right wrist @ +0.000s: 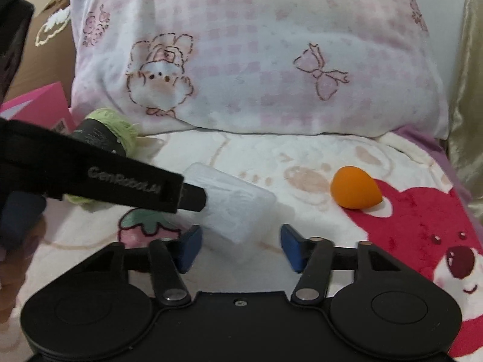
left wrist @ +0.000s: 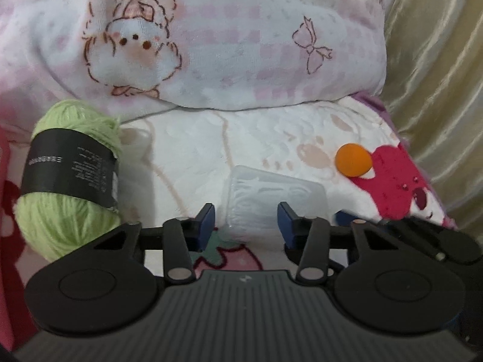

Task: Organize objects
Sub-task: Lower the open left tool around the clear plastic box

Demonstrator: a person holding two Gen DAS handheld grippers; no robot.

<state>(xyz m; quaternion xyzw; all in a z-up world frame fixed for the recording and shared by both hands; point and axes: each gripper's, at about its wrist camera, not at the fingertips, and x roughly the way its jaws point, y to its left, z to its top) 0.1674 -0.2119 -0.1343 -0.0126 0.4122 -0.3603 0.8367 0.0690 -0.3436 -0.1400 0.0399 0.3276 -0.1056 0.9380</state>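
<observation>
yarn (right wrist: 105,132) half-hidden behind left gripper (right wrist: 193,199) – clear box (right wrist: 235,208) (contents unreadable).

A plump pillow in pink-checked fabric printed with a cartoon animal and bows (right wrist: 256,60) rests on a fleecy cream blanket patterned with a strawberry and a red bear (right wrist: 416,229). Glossy gold curtain fabric (left wrist: 437,90) hangs just beside the pillow.

I see fuzzy green yarn (left wrist: 69,181) with a matt black paper band, a frosted translucent plastic box (left wrist: 271,202), and a plush fleece blanket (left wrist: 187,150).
</observation>
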